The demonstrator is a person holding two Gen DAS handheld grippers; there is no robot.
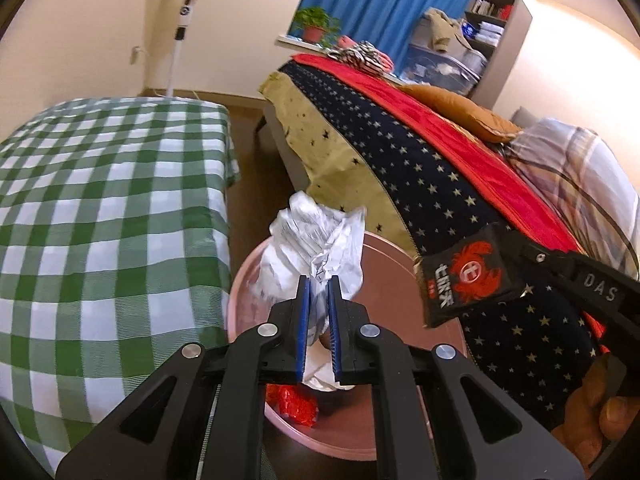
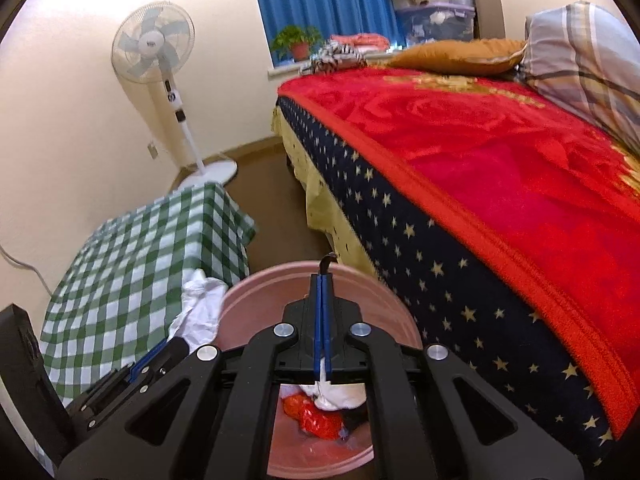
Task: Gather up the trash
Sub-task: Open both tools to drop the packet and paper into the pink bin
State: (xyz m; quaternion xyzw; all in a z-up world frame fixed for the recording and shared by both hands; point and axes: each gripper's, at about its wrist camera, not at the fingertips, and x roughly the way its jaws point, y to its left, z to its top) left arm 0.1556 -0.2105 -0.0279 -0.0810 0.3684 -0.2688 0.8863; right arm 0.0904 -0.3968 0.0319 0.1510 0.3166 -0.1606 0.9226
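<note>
A pink bin (image 1: 384,248) stands on the floor between a table and a bed. My left gripper (image 1: 319,280) hangs over it, shut on a crumpled white paper (image 1: 316,236) that bulges above the blue pads. My right gripper (image 1: 520,258) reaches in from the right, shut on a flat black packet (image 1: 464,276) with a red emblem. In the right wrist view my right gripper (image 2: 322,278) is above the bin (image 2: 280,276), with the packet's black edge (image 2: 326,260) poking past the tips. A red wrapper (image 2: 320,420) and white paper (image 2: 344,396) lie inside the bin.
A table under a green checked cloth (image 1: 100,200) stands close on the left. The bed (image 2: 480,160), with its red blanket and starred navy cover, borders the bin on the right. A standing fan (image 2: 152,48) is by the far wall. A person's hand (image 1: 612,420) shows at the lower right.
</note>
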